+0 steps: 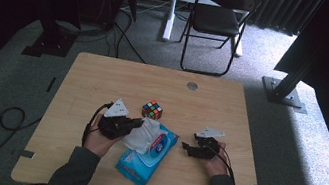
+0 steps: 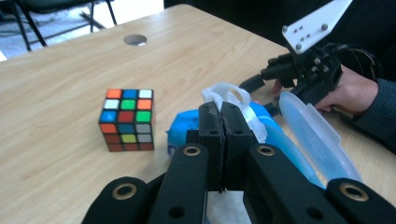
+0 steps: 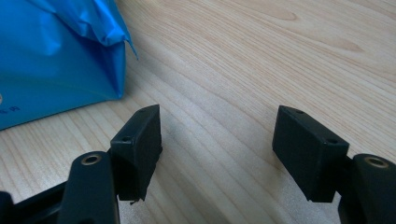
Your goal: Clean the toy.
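Observation:
A blue wet-wipe pack (image 1: 142, 165) lies on the wooden table (image 1: 84, 74) between the person's two hands, its clear lid (image 2: 313, 135) flipped open. A white wipe (image 1: 142, 134) sticks out of the pack's top. My left gripper (image 1: 138, 124) is shut on that wipe (image 2: 229, 93), with the jaws (image 2: 222, 112) pressed together just above the pack (image 2: 182, 123). My right gripper (image 1: 186, 148) rests on the table to the right of the pack, open with nothing between its jaws (image 3: 217, 140). The pack's blue corner (image 3: 56, 60) lies off to its left.
A scrambled colour cube (image 1: 152, 109) stands just behind the pack, close to the left gripper (image 2: 127, 119). A round cable hole (image 1: 192, 85) sits near the table's far edge. Beyond the table stands a black folding chair (image 1: 218, 18).

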A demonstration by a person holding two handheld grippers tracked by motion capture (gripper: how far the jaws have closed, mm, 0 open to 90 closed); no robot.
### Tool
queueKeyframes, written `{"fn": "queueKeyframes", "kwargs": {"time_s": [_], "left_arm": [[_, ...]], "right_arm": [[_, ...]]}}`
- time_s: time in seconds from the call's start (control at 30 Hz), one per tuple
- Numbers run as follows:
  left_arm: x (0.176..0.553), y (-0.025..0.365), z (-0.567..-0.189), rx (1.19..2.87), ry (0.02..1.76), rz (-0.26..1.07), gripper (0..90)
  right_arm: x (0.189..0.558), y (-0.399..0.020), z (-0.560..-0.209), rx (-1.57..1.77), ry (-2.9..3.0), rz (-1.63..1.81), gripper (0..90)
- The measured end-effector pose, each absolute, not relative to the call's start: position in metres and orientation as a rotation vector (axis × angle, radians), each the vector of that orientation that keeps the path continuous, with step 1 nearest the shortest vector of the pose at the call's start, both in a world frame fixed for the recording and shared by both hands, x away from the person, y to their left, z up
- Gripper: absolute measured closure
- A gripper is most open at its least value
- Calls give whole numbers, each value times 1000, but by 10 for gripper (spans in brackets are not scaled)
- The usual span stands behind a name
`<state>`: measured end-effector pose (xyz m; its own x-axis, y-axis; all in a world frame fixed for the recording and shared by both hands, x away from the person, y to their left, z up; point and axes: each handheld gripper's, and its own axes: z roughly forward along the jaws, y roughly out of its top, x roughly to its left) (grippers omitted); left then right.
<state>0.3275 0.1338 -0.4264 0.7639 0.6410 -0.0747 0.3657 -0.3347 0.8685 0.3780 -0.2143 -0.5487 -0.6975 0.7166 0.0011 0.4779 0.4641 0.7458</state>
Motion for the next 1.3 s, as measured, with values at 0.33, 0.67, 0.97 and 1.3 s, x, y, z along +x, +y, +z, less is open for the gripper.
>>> {"fn": "queueKeyframes", "kwargs": {"time_s": [0.33, 0.67, 0.97, 1.3], "left_arm": [[325, 161, -408, 1866, 797, 415, 894], [329, 170, -410, 1855, 832, 429, 894], [332, 166, -418, 1883, 837, 402, 892], [335, 142, -443, 1988, 809, 294, 889]], "right_arm": [[378, -214, -549, 1012, 2404, 1077, 325], [378, -214, -549, 1015, 2404, 1077, 325], [378, -214, -549, 1015, 2404, 1077, 324], [378, -214, -549, 1016, 2403, 1077, 324]]}}
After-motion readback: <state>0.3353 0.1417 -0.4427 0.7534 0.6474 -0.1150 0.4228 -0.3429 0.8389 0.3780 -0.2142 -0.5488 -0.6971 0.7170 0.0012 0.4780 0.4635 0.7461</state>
